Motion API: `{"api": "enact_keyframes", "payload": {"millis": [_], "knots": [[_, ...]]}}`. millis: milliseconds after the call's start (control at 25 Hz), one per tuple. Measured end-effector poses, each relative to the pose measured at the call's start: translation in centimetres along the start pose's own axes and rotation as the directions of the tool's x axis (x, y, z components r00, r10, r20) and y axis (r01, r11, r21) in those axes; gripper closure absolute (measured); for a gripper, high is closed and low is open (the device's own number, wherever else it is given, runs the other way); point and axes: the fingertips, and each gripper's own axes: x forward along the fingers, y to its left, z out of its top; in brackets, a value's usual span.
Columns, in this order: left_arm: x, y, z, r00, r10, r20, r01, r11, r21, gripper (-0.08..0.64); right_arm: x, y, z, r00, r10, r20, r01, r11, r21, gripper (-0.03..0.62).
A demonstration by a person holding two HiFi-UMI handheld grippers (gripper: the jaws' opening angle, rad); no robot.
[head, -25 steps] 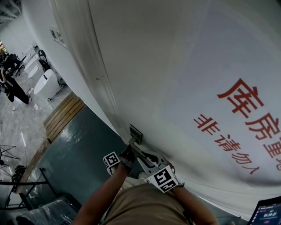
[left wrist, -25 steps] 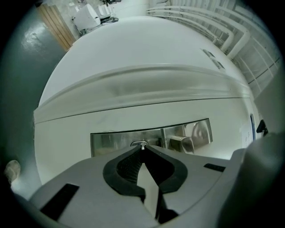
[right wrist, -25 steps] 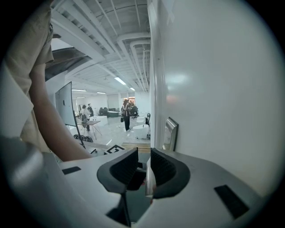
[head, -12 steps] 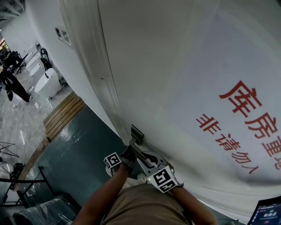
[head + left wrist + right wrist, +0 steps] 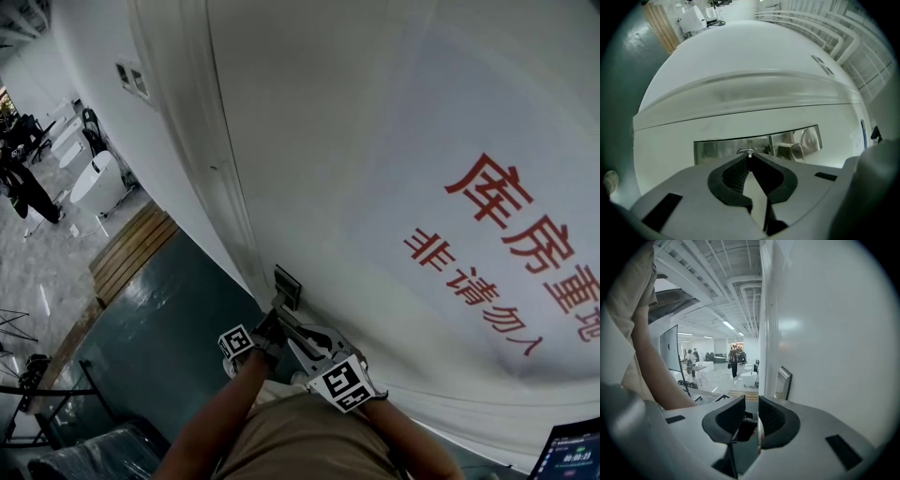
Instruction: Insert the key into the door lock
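**White door [image 5: 375, 112], steel lock plate [image 5: 787, 140]: seating the key**

Pinching key [image 5: 749, 153] in left gripper's [image 5: 749, 158] pressed-together jaws, tip right at lock plate. Lining blade square to keyway, pushing straight, not forcing; likely jamming if tilted. Parking right gripper [image 5: 758, 405] beside door, jaws slightly spread, nothing visibly between.

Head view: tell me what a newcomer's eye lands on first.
The big red lettering on the white door jumps out first, spread across the right half. At bottom centre, the left gripper and right gripper crowd the steel lock plate. The left gripper view shows its jaws shut on the thin key, right at that plate.
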Motion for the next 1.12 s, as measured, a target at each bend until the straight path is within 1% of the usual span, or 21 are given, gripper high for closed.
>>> {"api": "enact_keyframes", "payload": {"millis": [160,240,320,400,520,560,600,640,680,760,880,1000,1120], "knots": [[-0.3,-0.5,-0.1,0.999,0.019,-0.029,-0.016,0.994,0.111,0.519,-0.4,-0.1,0.2,1.000,-0.016,0.008,0.016,1.000,-0.001,0.500],[-0.8,-0.8,0.1,0.999,0.029,-0.028,-0.024,0.987,0.156,0.455,-0.5,-0.2,0.4,1.000,-0.023,0.013,0.024,1.000,-0.003,0.500],[-1.3,-0.8,0.3,0.998,0.056,-0.021,-0.051,0.979,0.199,0.424,-0.5,-0.4,0.6,0.999,-0.030,0.019,0.030,1.000,-0.006,0.500],[-2.2,-0.4,0.8,0.996,0.090,0.006,-0.089,0.967,0.239,0.396,-0.6,-0.6,0.9,0.999,-0.033,0.022,0.034,0.999,-0.018,0.500],[-3.8,0.0,1.8,0.992,0.113,0.064,-0.126,0.956,0.265,0.389,-0.7,-0.5,1.4,0.999,-0.038,0.027,0.039,0.999,-0.028,0.500],[-4.4,-0.1,2.2,0.989,0.121,0.080,-0.139,0.950,0.278,0.388,-0.6,-0.4,1.5,0.999,-0.037,0.030,0.037,0.999,-0.030,0.500],[-5.2,-0.2,2.6,0.986,0.135,0.095,-0.158,0.940,0.303,0.388,-0.5,-0.2,1.7,0.999,-0.032,0.033,0.033,0.999,-0.032,0.500],[-5.9,-0.4,3.0,0.982,0.152,0.110,-0.181,0.923,0.338,0.388,-0.5,0.0,1.8,0.999,-0.027,0.035,0.028,0.999,-0.033,0.500],[-6.5,-0.8,3.4,0.979,0.166,0.121,-0.200,0.902,0.383,0.388,-0.4,0.2,1.9,0.999,-0.023,0.037,0.024,0.999,-0.034,0.500],[-7.2,-2.1,3.8,0.976,0.176,0.126,-0.216,0.851,0.478,0.388,-0.5,0.3,2.0,0.999,-0.022,0.039,0.023,0.999,-0.033,0.499],[-7.3,-4.9,4.0,0.978,0.167,0.121,-0.206,0.771,0.602,0.388,-0.5,0.3,2.3,0.998,-0.030,0.051,0.032,0.999,-0.026,0.500],[-7.4,-8.4,4.3,0.982,0.138,0.127,-0.187,0.706,0.683,0.388,-0.5,0.2,3.0,0.997,-0.035,0.067,0.036,0.999,-0.025,0.500],[-7.4,-12.0,4.1,0.987,0.104,0.120,-0.159,0.626,0.764,0.390,-0.7,0.0,3.8,0.995,-0.042,0.085,0.044,0.999,-0.025,0.499]]}}
